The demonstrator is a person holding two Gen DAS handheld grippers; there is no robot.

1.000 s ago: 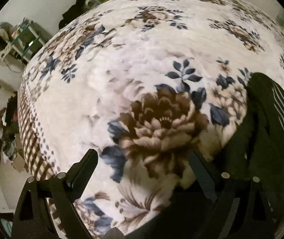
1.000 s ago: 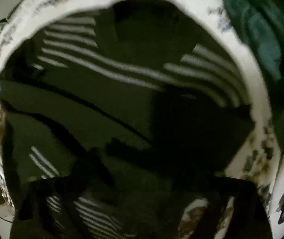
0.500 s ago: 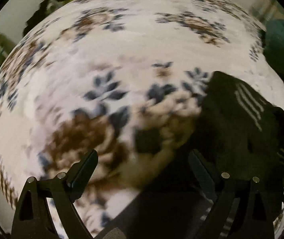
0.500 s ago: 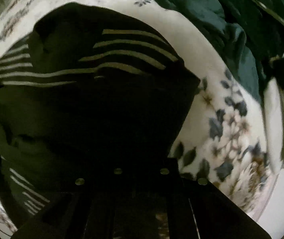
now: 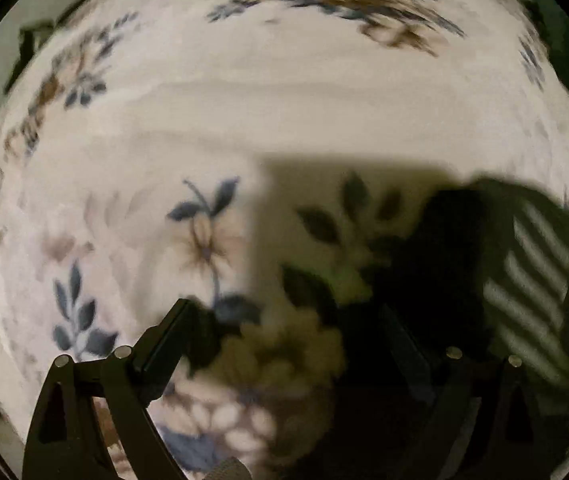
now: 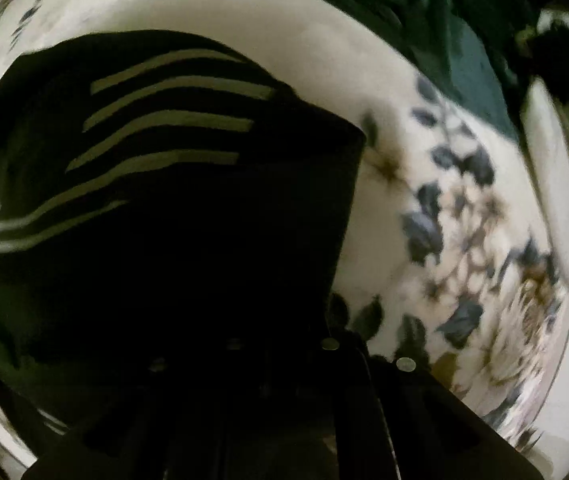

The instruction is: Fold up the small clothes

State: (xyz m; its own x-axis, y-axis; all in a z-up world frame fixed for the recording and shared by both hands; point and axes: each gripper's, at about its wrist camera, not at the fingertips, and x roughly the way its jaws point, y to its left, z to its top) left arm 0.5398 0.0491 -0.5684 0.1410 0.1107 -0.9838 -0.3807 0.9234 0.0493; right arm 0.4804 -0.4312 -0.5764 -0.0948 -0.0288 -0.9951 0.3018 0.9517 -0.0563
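Observation:
A dark green garment with pale stripes (image 6: 156, 168) lies on a white floral blanket (image 5: 284, 92). It fills the left and middle of the right wrist view. Its edge shows at the right of the left wrist view (image 5: 524, 264). My left gripper (image 5: 284, 320) is open and empty above the blanket, just left of the garment. My right gripper (image 6: 244, 344) is low over the garment. Its fingers are lost in the dark and seem close together; I cannot tell whether they hold cloth.
A heap of teal-green clothes (image 6: 424, 20) lies at the far right of the blanket. The blanket's flower pattern (image 6: 464, 220) shows to the right of the striped garment.
Both views have swung. The left gripper moved right towards the garment's edge. The right gripper pulled back, and the garment now shows folded with one stripe panel on top.

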